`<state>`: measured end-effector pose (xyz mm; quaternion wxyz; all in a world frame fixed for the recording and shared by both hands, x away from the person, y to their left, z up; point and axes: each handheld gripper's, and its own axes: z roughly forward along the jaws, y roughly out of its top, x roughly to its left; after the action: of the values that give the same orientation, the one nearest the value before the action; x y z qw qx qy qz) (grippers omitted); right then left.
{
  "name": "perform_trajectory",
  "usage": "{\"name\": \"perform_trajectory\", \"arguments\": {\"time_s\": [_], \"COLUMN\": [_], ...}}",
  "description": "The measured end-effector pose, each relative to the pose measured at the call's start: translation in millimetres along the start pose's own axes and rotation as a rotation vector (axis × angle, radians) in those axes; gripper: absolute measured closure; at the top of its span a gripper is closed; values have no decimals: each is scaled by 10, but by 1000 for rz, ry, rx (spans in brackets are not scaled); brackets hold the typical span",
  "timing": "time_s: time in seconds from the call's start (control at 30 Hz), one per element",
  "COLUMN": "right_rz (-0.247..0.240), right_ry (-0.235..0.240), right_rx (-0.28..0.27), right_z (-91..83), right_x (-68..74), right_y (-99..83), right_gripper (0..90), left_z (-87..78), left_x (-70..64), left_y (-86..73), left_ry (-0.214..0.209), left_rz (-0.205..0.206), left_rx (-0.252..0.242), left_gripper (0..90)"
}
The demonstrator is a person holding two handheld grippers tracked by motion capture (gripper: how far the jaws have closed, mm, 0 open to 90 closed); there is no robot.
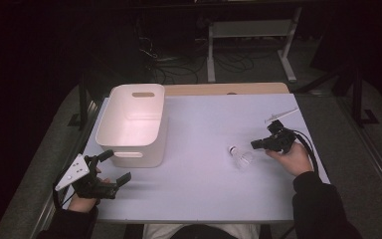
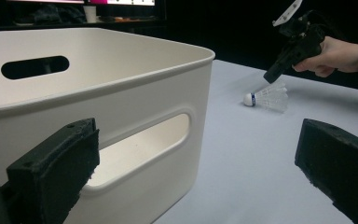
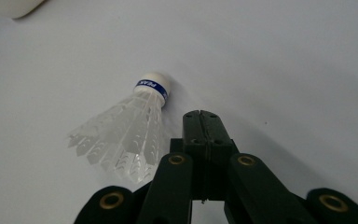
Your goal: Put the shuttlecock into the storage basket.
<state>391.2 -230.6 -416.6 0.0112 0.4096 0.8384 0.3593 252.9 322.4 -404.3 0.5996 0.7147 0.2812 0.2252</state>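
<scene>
A white plastic shuttlecock (image 1: pixel 239 155) with a blue-banded cork lies on its side on the pale table (image 1: pixel 209 189), right of centre. My right gripper (image 1: pixel 256 144) hovers just right of it, jaws shut with nothing between them. In the right gripper view the closed jaw tip (image 3: pixel 201 116) sits beside the shuttlecock (image 3: pixel 126 135), apart from the cork. My left gripper (image 1: pixel 115 168) stands open near the front left, at the near wall of a white bin (image 1: pixel 134 124). Its own view shows the wide-apart jaws (image 2: pixel 196 156) framing the bin's handle slot (image 2: pixel 140 144) and, farther off, the shuttlecock (image 2: pixel 268 97).
The bin's inside shows nothing in it. A thin white stick-like item (image 1: pixel 281 115) lies at the table's far right. A wooden strip (image 1: pixel 229 88) runs along the far edge. Beyond it the floor holds cables and a white frame (image 1: pixel 248 35).
</scene>
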Motion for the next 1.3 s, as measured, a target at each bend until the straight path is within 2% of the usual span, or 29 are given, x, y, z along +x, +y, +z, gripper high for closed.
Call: {"name": "perform_trajectory", "arguments": {"time_s": [0.27, 0.3, 0.77, 1.3], "right_rz": [29, 37, 55, 32], "right_ry": [21, 25, 52, 89], "right_rx": [19, 44, 65, 74], "right_z": [51, 82, 151, 197], "right_x": [-37, -56, -58, 30], "right_y": [-61, -103, -178, -156], "right_gripper": [888, 889, 890, 889], "left_z": [1, 1, 1, 1], "left_x": [0, 0, -1, -1], "left_y": [0, 0, 0, 0], "left_ry": [0, 1, -2, -2], "left_rz": [1, 0, 1, 1], "left_rx": [0, 1, 0, 1], "left_gripper": [0, 0, 0, 0]}}
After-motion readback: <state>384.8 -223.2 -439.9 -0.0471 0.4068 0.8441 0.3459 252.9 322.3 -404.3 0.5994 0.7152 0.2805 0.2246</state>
